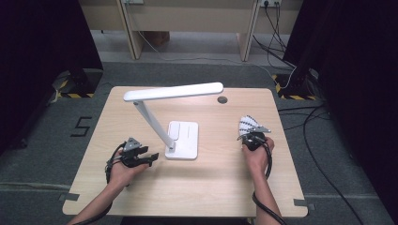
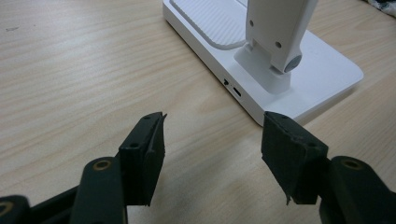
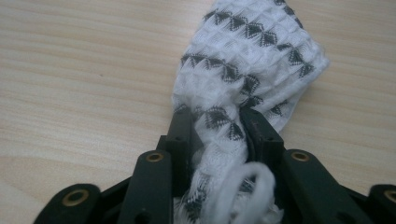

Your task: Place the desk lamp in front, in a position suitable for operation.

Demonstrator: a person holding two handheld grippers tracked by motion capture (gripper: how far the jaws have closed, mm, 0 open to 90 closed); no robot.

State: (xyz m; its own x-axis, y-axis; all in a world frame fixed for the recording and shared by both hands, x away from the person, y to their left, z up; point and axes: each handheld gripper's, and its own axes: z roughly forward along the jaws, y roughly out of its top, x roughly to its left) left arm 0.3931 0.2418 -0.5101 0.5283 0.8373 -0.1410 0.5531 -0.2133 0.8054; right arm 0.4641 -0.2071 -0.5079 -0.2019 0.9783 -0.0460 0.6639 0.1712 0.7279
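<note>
While right gripper [image 3: 217, 128] jaws pinch cloth [image 3: 252, 56] | left gripper [image 2: 212, 154] jaws wide beside lamp base [image 2: 322, 79]

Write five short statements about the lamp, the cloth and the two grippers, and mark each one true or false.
1. The right gripper pinches the patterned cloth. True.
2. The left gripper holds the lamp base. False: its jaws stand open, short of the base.
3. The desk lamp is black. False: it is white.
4. The cloth lies to the right of the lamp in the high view. True.
5. The cloth is plain red. False: it is white with dark triangles.
</note>
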